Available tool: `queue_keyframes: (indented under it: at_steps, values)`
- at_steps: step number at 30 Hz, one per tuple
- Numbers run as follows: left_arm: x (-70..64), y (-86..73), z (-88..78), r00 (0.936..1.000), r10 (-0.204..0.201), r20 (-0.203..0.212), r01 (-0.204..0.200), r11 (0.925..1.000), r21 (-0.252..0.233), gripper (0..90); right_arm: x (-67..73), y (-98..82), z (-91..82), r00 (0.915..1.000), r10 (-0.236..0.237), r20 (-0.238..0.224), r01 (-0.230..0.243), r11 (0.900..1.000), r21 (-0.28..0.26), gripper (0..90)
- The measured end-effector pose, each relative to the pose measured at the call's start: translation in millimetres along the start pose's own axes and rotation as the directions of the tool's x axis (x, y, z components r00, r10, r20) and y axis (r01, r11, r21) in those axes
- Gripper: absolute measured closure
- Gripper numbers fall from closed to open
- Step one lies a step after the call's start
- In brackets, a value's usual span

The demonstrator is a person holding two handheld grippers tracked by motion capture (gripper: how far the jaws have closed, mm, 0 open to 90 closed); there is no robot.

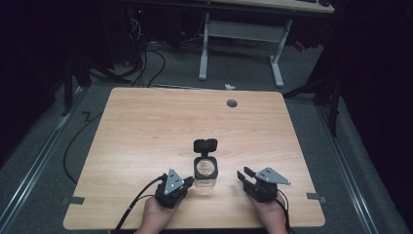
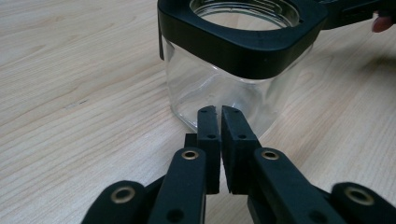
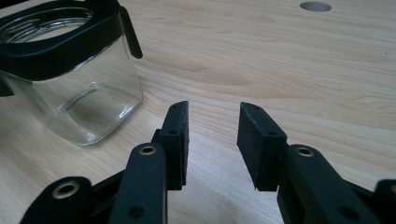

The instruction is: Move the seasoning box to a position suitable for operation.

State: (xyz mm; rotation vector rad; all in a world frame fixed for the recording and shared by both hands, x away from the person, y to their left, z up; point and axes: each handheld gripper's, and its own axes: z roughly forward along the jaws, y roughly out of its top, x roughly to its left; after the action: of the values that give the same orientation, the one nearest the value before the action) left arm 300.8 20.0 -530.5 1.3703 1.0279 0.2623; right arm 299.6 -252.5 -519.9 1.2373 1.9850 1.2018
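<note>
Two hand-held grippers and one glass jar, catalogued from left to right across a pale wooden table [image 1: 146, 126].

Item 1, left gripper [image 1: 191, 182]: held in the person's left hand [image 1: 157, 218] at the near edge of the table, a black cable trailing off to the left. Its tip points right, toward the jar. In the left gripper view the gripper [image 2: 219, 112] has its jaws almost together, with only a thin slit between the pads and nothing in that slit. The tips stand just at the jar's lower corner; whether they touch the glass cannot be told.

Item 2, jar [image 1: 206, 174]: a clear, square-sided glass jar with a black collar round its mouth, standing upright near the middle of the table's near half, between the two grippers. Its black lid [image 1: 205, 145] is flipped open and stands up behind the mouth, on the far side from the person. The jar looks empty. In the left gripper view the jar [image 2: 219, 88] stands directly ahead; in the right gripper view the jar [image 3: 79, 102] stands off to the left of the jaws.

Item 3, right gripper [image 1: 242, 173]: held in the person's right hand [image 1: 271, 214], to the right of the jar and apart from it. In its own view the gripper [image 3: 212, 126] has its jaws parted about halfway, bare table between the pads, nothing held.

Item 4, round grommet hole [image 1: 232, 103]: at the table's far edge, right of centre.
</note>
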Motion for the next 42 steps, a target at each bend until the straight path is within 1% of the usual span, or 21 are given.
queue_keyframes:
  at_steps: [2, 4, 7, 9, 10, 11, 13, 14, 16, 17, 19, 20, 23, 25, 27, 29, 31, 33, 36, 42]
  values:
    - [0.5, -1.4, -0.4, 1.0000, -0.002, 0.004, 0.002, 1.0000, -0.006, 83.2, 1.0, 0.6, 2.5, 1.0000, 0.003, -0.001, -0.003, 1.000, 0.003, 66.0]
    - [1.4, -1.5, 0.0, 1.0000, -0.002, 0.000, 0.002, 1.0000, -0.005, 80.6, 2.6, 3.0, 3.5, 1.0000, 0.006, -0.001, -0.006, 1.000, -0.001, 68.5]
    - [3.6, 0.3, -0.8, 0.9997, -0.024, -0.011, 0.023, 0.9992, -0.033, 77.7, 5.0, 9.4, 3.6, 0.9998, 0.011, -0.013, -0.012, 1.000, -0.017, 72.0]
    - [5.4, 2.3, -2.7, 0.9989, -0.045, -0.009, 0.045, 0.9982, -0.040, 77.1, 8.1, 13.8, 3.4, 0.9999, 0.003, -0.016, -0.003, 1.000, -0.029, 74.4]
    - [6.1, 3.0, -3.6, 0.9987, -0.050, -0.008, 0.049, 0.9980, -0.041, 76.8, 9.8, 15.4, 3.3, 0.9998, 0.000, -0.018, -0.001, 0.999, -0.035, 76.2]
    - [6.7, 3.9, -4.3, 0.9981, -0.061, -0.005, 0.061, 0.9974, -0.039, 76.9, 11.5, 16.8, 2.9, 0.9998, 0.003, -0.021, -0.004, 0.999, -0.040, 77.9]
    - [7.6, 5.9, -5.6, 0.9973, -0.074, -0.001, 0.074, 0.9965, -0.038, 78.4, 15.0, 20.0, 2.3, 0.9999, -0.010, -0.013, 0.010, 0.998, -0.060, 83.1]
    - [7.4, 6.3, -6.2, 0.9972, -0.075, 0.002, 0.075, 0.9964, -0.039, 79.6, 16.5, 21.9, 1.6, 0.9998, -0.015, -0.012, 0.014, 0.997, -0.070, 85.2]
    - [6.5, 6.0, -7.5, 0.9979, -0.065, 0.009, 0.065, 0.9975, -0.028, 81.9, 18.8, 26.5, 0.2, 0.9996, -0.026, -0.005, 0.026, 0.995, -0.091, 90.0]
    - [5.5, 5.7, -7.9, 0.9981, -0.061, 0.013, 0.061, 0.9978, -0.025, 82.5, 20.0, 28.8, -0.8, 0.9996, -0.027, 0.001, 0.027, 0.994, -0.104, 90.0]
    - [4.3, 3.6, -8.7, 0.9992, -0.038, 0.015, 0.038, 0.9992, -0.014, 83.7, 21.2, 33.5, -2.0, 0.9996, -0.028, 0.006, 0.029, 0.992, -0.122, 90.0]
    - [4.0, 3.1, -8.9, 0.9992, -0.036, 0.017, 0.036, 0.9993, -0.009, 83.8, 21.6, 35.7, -2.5, 0.9996, -0.025, 0.009, 0.026, 0.991, -0.132, 90.0]
    - [3.0, 2.2, -9.8, 0.9990, -0.041, 0.021, 0.041, 0.9991, -0.008, 84.4, 22.0, 42.0, -2.7, 0.9996, -0.026, 0.011, 0.027, 0.988, -0.152, 90.0]
    - [1.4, 0.4, -10.4, 0.9994, -0.030, 0.018, 0.030, 0.9996, -0.002, 84.4, 22.0, 46.1, -2.7, 0.9997, -0.025, 0.007, 0.025, 0.986, -0.164, 90.0]
    - [0.3, 0.6, -11.7, 0.9991, -0.038, 0.022, 0.038, 0.9993, -0.001, 84.7, 22.2, 49.9, -2.9, 0.9999, -0.016, -0.004, 0.015, 0.984, -0.175, 90.0]
    - [-0.6, 0.0, -12.0, 0.9990, -0.038, 0.024, 0.038, 0.9993, 0.000, 84.8, 23.0, 54.1, -3.0, 0.9997, -0.023, -0.006, 0.021, 0.982, -0.186, 90.0]
    - [-1.9, -1.1, -12.4, 0.9991, -0.033, 0.028, 0.033, 0.9995, 0.004, 85.1, 23.9, 58.3, -3.7, 0.9996, -0.026, -0.005, 0.025, 0.980, -0.195, 90.0]
    - [-3.0, -2.2, -13.3, 0.9991, -0.027, 0.031, 0.027, 0.9996, 0.003, 85.0, 24.1, 62.1, -4.5, 0.9998, -0.018, -0.009, 0.016, 0.978, -0.208, 90.0]
    - [-3.2, -2.7, -13.8, 0.9988, -0.034, 0.035, 0.034, 0.9994, -0.003, 84.5, 23.9, 68.1, -5.6, 0.9998, -0.014, -0.012, 0.011, 0.975, -0.223, 90.0]
    - [-4.9, -5.1, -13.5, 0.9987, -0.022, 0.046, 0.022, 0.9998, 0.000, 83.8, 25.1, 80.6, -7.4, 0.9998, -0.018, -0.012, 0.015, 0.970, -0.242, 89.9]
